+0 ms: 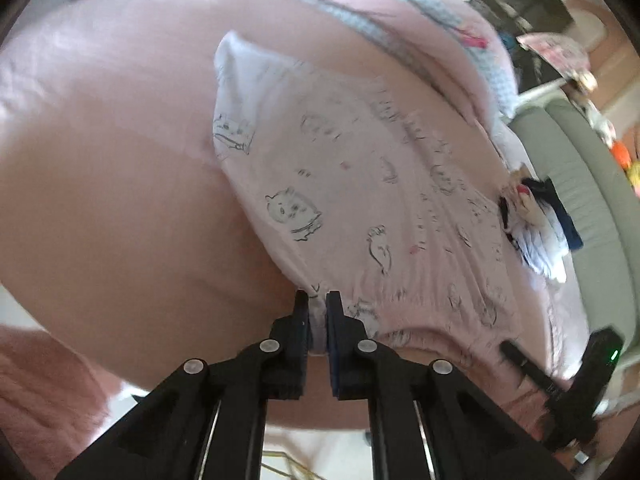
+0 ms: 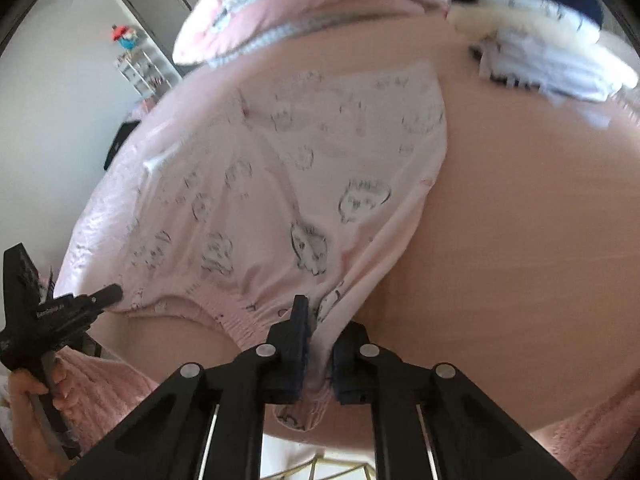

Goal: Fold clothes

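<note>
Your left gripper (image 1: 318, 312) has its jaws clamped on one corner of the waistband of the pink shorts (image 1: 360, 208), a fold of printed cloth pinched between the black pads. Your right gripper (image 2: 320, 344) is clamped on the other waistband corner, with gathered cloth bunched between its jaws and a little of it hanging below them.

The shorts, pale pink with small sketched animal figures, lie spread on the peach bed (image 1: 120, 200), running away from both sets of jaws. Their elastic waistband edge stretches between the two grips and sags slightly in the middle.

Ahead of the left jaws and to their right, beyond the far end of the shorts, sits a pile of clothes (image 1: 536, 232) in navy and white. A pink and grey quilt (image 1: 400, 8) lies farther ahead, at the bed's far edge.

From the right wrist, your left gripper shows to the left of the jaws, its handle held in your hand (image 2: 28, 392) over a pink knitted sleeve (image 2: 100, 388). Both views are somewhat blurred.
</note>
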{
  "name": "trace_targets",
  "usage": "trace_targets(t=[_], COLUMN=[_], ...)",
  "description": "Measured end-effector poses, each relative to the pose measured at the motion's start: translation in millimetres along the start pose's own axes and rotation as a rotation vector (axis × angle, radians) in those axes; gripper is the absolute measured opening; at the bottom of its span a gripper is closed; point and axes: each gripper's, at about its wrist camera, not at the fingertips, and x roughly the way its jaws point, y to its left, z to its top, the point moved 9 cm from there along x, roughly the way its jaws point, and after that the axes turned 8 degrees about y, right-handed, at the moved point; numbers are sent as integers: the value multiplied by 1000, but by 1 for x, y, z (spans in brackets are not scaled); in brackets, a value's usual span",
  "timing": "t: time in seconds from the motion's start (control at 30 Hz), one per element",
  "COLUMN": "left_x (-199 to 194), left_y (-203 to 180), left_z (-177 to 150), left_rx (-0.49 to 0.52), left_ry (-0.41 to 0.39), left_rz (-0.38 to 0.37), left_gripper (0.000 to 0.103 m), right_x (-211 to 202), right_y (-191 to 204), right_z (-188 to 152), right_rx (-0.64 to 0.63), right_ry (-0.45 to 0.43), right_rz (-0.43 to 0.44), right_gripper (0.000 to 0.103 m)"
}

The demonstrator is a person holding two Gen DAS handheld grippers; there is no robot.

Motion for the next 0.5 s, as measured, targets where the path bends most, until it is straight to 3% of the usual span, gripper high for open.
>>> trace_targets(t=[0.1,0.2,0.27,0.4,0.5], left_x=[-16,-12,-6,3,0], left_y=[9,16,26,42,47], left_z=[-14,-22,-29,-43,-42], left_rx=[17,10,-6,-48,-91], left_ry=[5,32,51,117,144], left_rz=[22,34,59,68,48], left_gripper=[6,6,7,9,10], right_x=[-27,-10,-3,52,45], right_y=[-8,27,28,35,32], right_z=[1,9,-2,-3,-5], right_rx=[1,18,9,-19,-8], right_ry=[-45,-24,14,162,170], right_rz=[-4,1,-11,-112,-116], right_gripper=[5,5,5,5,5])
